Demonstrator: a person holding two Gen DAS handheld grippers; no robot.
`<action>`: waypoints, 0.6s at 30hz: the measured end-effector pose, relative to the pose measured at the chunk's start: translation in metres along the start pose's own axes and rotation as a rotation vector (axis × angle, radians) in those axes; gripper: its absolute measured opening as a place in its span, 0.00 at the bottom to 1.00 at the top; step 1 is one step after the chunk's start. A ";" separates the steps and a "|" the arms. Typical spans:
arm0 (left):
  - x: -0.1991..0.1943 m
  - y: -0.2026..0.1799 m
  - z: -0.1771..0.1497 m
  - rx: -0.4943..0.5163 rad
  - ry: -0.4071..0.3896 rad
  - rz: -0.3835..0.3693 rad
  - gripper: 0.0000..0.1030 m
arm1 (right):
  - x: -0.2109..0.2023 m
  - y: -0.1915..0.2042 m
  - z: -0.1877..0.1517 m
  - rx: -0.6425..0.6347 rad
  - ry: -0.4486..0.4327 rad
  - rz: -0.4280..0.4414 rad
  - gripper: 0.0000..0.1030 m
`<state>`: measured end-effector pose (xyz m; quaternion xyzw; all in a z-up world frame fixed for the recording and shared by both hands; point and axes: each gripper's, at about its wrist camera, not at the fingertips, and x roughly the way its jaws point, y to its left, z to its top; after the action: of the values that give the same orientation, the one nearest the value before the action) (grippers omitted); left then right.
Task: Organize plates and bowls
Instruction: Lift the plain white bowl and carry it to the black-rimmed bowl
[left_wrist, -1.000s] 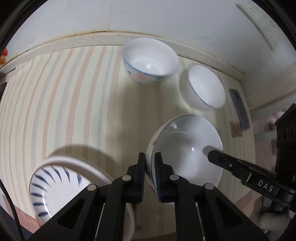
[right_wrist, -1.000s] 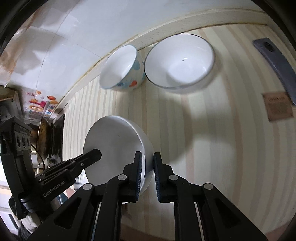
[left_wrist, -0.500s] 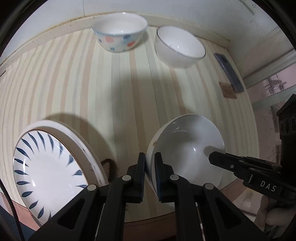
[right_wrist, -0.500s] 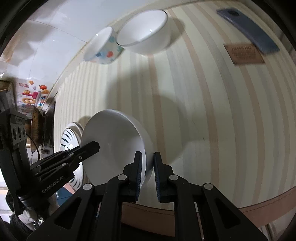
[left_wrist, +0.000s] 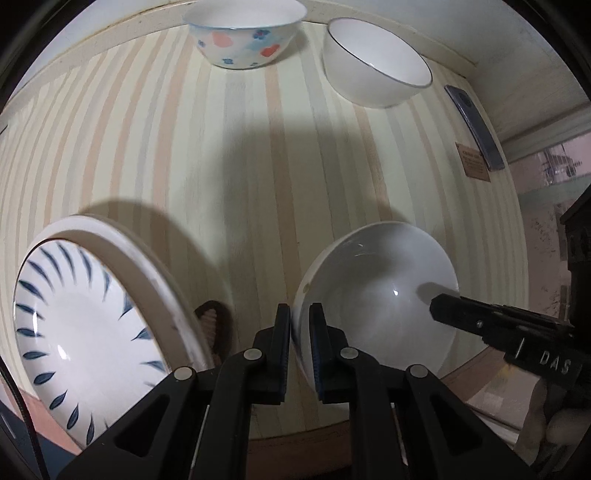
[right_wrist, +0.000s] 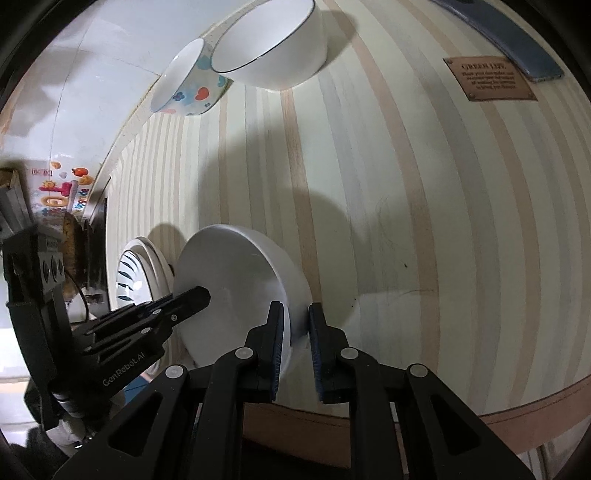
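Simply plain glossy white bowl (left_wrist: 384, 295)

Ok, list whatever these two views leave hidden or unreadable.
- Patterned plate: its lower rim is behind the left tongs in the left view; in the right view the white bowl covers most of it.
- Brown label: small print unreadable in both views.
- Blue phone: cut off by the right view's top edge.

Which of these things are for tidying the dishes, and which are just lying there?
For the job: white bowl pinched by left claw and right claw; blue-leaf plate; flowery bowl; dark-rimmed bowl.

Just lying there: phone, brown tag.
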<state>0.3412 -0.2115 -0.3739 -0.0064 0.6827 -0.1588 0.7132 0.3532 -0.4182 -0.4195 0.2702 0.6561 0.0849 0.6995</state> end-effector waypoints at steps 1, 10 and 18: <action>-0.009 0.002 0.000 -0.007 -0.006 -0.011 0.09 | -0.005 -0.001 0.003 0.006 0.002 0.011 0.16; -0.071 0.003 0.076 -0.081 -0.213 -0.054 0.47 | -0.084 -0.008 0.078 0.053 -0.201 0.099 0.52; -0.029 -0.005 0.174 -0.095 -0.187 -0.031 0.47 | -0.065 -0.026 0.174 0.124 -0.277 0.085 0.52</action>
<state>0.5091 -0.2454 -0.3328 -0.0653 0.6199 -0.1360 0.7700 0.5063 -0.5170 -0.3763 0.3495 0.5454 0.0355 0.7610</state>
